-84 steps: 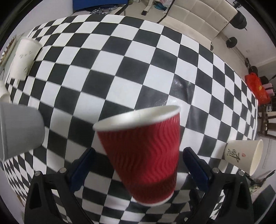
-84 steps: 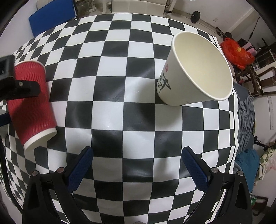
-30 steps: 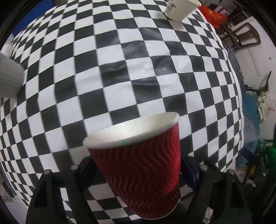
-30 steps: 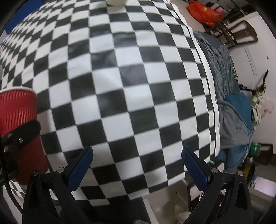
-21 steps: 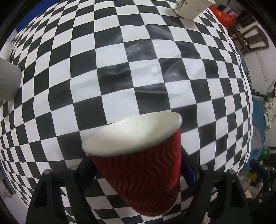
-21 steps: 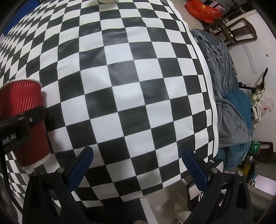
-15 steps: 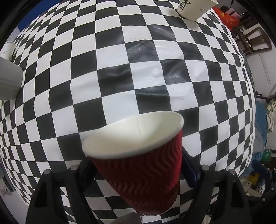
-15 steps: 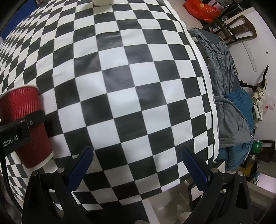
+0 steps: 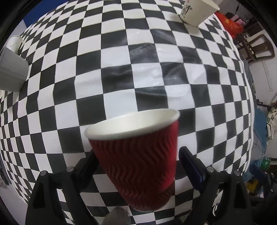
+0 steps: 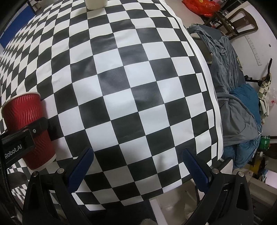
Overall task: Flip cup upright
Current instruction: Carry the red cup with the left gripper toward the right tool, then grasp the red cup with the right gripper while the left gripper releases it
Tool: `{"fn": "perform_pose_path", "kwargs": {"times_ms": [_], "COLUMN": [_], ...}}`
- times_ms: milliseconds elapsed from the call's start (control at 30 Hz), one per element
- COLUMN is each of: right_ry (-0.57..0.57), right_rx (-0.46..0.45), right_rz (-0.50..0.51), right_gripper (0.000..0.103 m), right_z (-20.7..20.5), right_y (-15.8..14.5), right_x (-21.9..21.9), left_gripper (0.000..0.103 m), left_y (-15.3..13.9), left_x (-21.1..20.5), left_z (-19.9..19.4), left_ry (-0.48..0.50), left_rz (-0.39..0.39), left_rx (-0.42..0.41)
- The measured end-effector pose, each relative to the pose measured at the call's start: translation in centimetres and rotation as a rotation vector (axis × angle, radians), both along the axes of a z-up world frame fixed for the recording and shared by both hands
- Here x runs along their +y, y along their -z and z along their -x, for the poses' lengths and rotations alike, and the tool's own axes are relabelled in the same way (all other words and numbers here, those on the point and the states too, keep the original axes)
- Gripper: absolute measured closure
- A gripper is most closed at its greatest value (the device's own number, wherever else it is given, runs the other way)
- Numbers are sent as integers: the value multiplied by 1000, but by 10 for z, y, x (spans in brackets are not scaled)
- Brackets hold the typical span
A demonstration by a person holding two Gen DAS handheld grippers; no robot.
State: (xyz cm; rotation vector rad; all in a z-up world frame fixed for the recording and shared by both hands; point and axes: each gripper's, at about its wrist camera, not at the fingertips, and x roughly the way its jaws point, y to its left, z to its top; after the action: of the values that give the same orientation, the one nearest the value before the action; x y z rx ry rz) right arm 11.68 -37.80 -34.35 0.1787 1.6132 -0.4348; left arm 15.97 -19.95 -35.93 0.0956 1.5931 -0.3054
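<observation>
A red ripple paper cup (image 9: 138, 162) stands upright, mouth up, on the checkered tablecloth (image 9: 121, 69). It sits between the fingers of my left gripper (image 9: 137, 160). A gap shows between the cup and the right blue pad (image 9: 187, 161), so the jaws stand open. In the right wrist view the red cup (image 10: 26, 128) is at the far left with the left gripper's finger (image 10: 26, 136) across it. My right gripper (image 10: 136, 161) is open and empty above the table's near right corner.
A white cup with a printed mark (image 9: 197, 12) lies on its side at the far right; it also shows in the right wrist view (image 10: 96, 3). Pale cups (image 9: 12, 72) sit at the left edge. Chairs and heaped clothes (image 10: 242, 103) lie beyond the table's right edge.
The left gripper has set the red cup upright on the cloth and its jaws have opened off it. The right gripper has drawn back toward the table's near right corner.
</observation>
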Motion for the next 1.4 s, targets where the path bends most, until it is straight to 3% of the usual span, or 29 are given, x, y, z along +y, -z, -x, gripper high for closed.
{"fn": "perform_pose_path", "kwargs": {"times_ms": [267, 533, 767, 1067, 1400], "right_ry": [-33, -128, -227, -297, -327], "right_rx": [-48, -107, -132, -109, -29], "right_rz": [-43, -105, -132, -139, -155], "right_gripper": [0, 0, 0, 0, 0], "right_z": [0, -12, -31, -56, -89], "right_y": [-22, -49, -57, -40, -5], "right_x": [15, 63, 112, 152, 163], "left_gripper": [11, 11, 11, 11, 11], "left_y": [-60, -103, -83, -45, -11], "left_x": [33, 100, 140, 170, 169], "left_z": [-1, -1, 14, 16, 1], "left_ry": [-49, -119, -184, -245, -247], "left_rz": [30, -94, -199, -228, -225], "left_rx": [-108, -263, -281, -223, -172]}}
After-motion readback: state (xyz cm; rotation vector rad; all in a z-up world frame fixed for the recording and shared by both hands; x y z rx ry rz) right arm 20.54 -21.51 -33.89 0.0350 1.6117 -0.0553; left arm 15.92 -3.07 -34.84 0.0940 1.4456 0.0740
